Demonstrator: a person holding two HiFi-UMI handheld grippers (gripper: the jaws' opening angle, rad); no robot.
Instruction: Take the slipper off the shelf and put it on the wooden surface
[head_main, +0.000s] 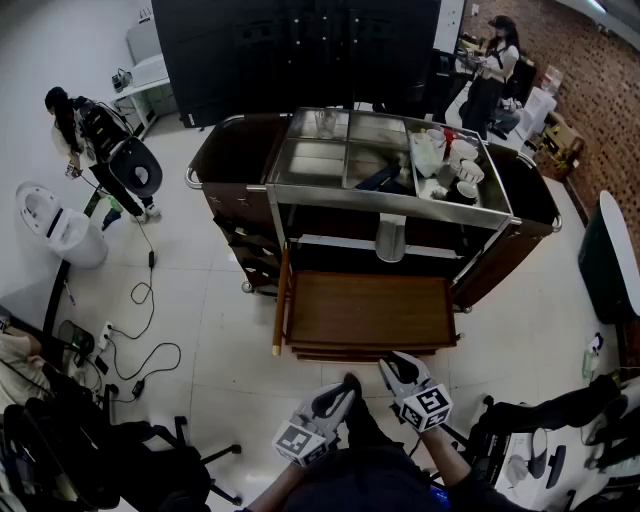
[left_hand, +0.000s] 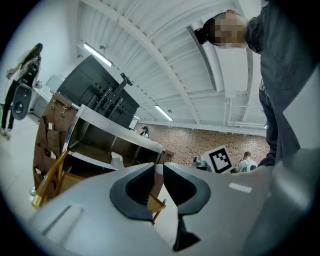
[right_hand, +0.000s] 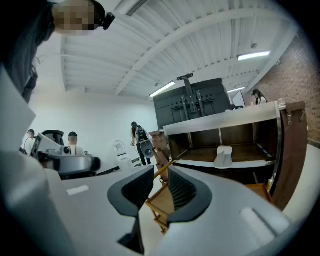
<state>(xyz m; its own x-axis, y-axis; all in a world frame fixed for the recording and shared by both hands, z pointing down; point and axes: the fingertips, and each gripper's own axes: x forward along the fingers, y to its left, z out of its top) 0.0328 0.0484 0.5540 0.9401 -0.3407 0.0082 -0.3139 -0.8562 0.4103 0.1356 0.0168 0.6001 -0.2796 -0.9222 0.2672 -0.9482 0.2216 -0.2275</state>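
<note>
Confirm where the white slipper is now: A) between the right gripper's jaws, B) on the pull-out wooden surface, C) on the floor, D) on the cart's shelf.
D: the slipper stands on the shelf of the cart, above and behind the wooden surface, with nothing gripping it.

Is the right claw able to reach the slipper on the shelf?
Probably yes, after moving forward: the right claw is open and empty, the slipper stands uncovered, and only the low wooden surface lies between.
</note>
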